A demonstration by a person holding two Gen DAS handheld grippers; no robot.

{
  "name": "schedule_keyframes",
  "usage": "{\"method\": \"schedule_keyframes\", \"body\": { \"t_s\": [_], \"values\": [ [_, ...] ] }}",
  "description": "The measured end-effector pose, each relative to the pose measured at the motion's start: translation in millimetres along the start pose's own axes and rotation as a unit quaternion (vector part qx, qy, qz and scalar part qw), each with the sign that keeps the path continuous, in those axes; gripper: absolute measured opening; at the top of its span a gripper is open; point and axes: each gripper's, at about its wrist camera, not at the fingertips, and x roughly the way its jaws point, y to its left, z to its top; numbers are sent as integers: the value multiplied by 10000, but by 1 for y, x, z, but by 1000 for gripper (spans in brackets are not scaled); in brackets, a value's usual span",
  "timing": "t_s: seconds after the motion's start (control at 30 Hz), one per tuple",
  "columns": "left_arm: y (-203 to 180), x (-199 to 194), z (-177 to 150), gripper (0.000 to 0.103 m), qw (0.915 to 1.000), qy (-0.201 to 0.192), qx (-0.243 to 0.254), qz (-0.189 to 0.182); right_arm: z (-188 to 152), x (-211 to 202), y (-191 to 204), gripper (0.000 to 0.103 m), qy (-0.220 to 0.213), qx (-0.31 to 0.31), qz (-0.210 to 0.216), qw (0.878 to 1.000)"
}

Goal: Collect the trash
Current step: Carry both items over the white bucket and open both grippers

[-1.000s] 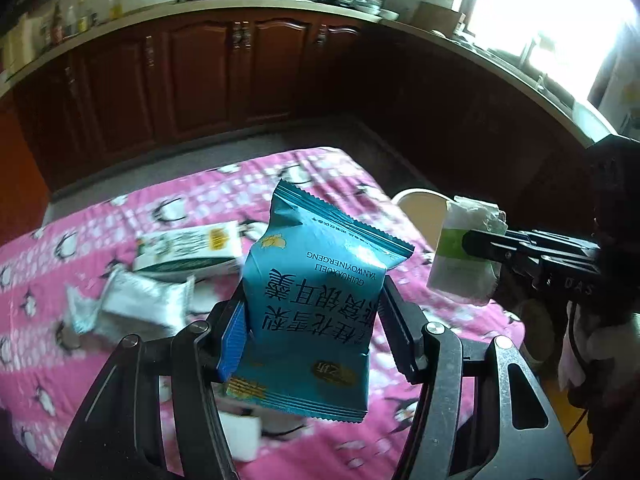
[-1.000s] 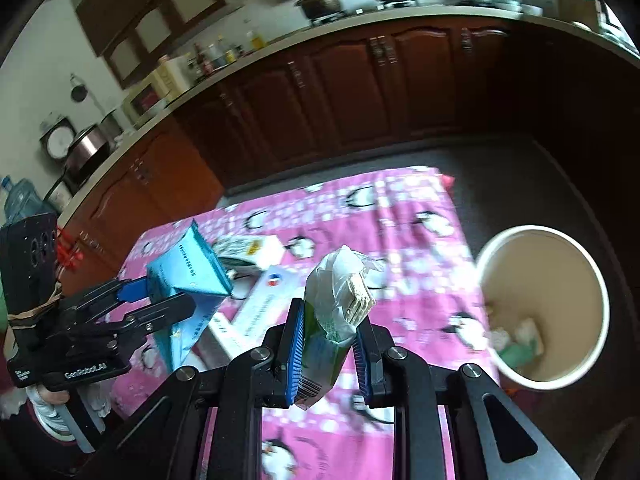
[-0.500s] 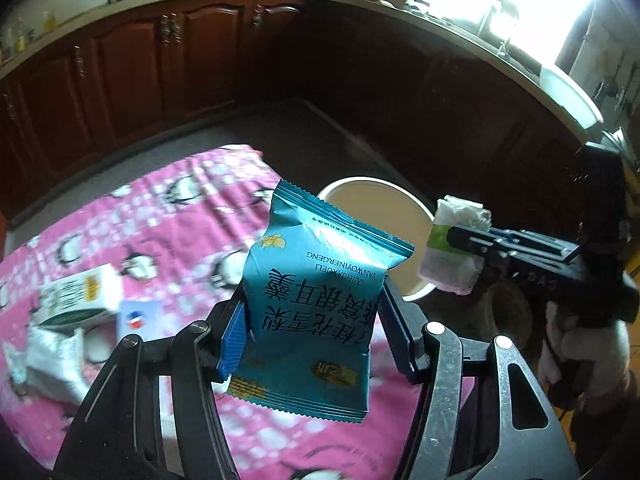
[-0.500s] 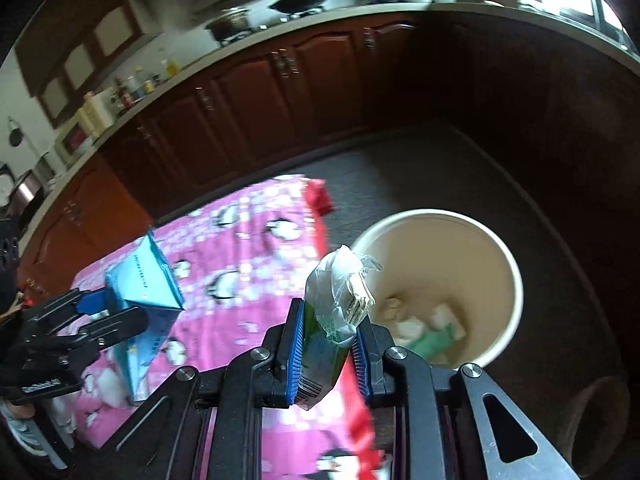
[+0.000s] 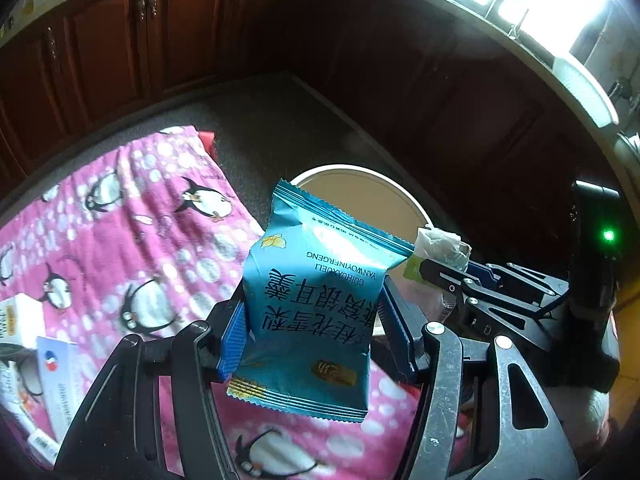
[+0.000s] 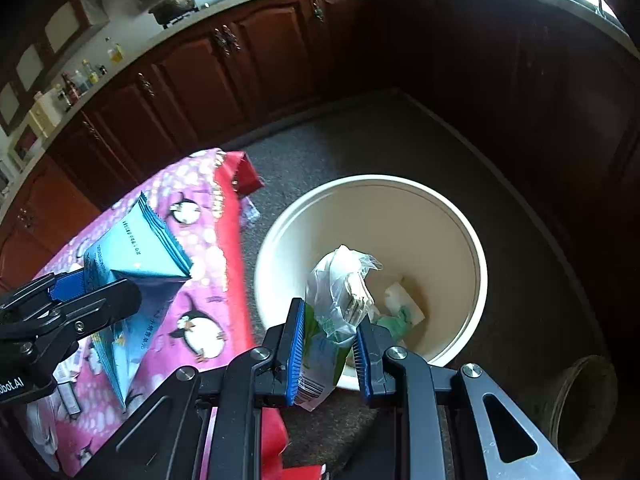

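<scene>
- Trash: blue snack packet (image 5: 312, 312) clamped in left claw (image 5: 312, 320) over the surface's edge.
- Right claw (image 6: 328, 344) grips crumpled wrapper (image 6: 340, 300) above bin (image 6: 476, 256).
- Centre each over the bin's mouth before releasing.

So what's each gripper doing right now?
Left gripper: closed on the blue snack packet.
Right gripper: closed on the green-and-white plastic wrapper.

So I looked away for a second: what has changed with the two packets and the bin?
Both grippers swung from over the table toward the bin. The green packet now hangs over its mouth; the blue packet nears the table edge. Nothing released: left gripper and right gripper stay clamped.
</scene>
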Motion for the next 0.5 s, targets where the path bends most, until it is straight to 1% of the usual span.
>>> {"method": "schedule_keyframes", "body": {
  "t_s": [0.23,0.27,0.3,0.33,0.5],
  "values": [
    [-6,21,10,60,10000,73,-16,35,8,13,-11,22,-14,129,-218,9997],
    [-5,22,10,60,10000,54,-38,40,9,14,-13,28,-10,155,-233,9996],
    [-5,23,11,62,10000,40,-65,30,10,14,-15,42,-21,181,-250,9995],
    [-6,24,11,62,10000,50,-82,11,10,13,-16,45,-65,217,-257,9994],
    [-5,29,9,64,9999,123,-42,-36,6,9,-20,45,-82,295,-234,9993]
  ]
}}
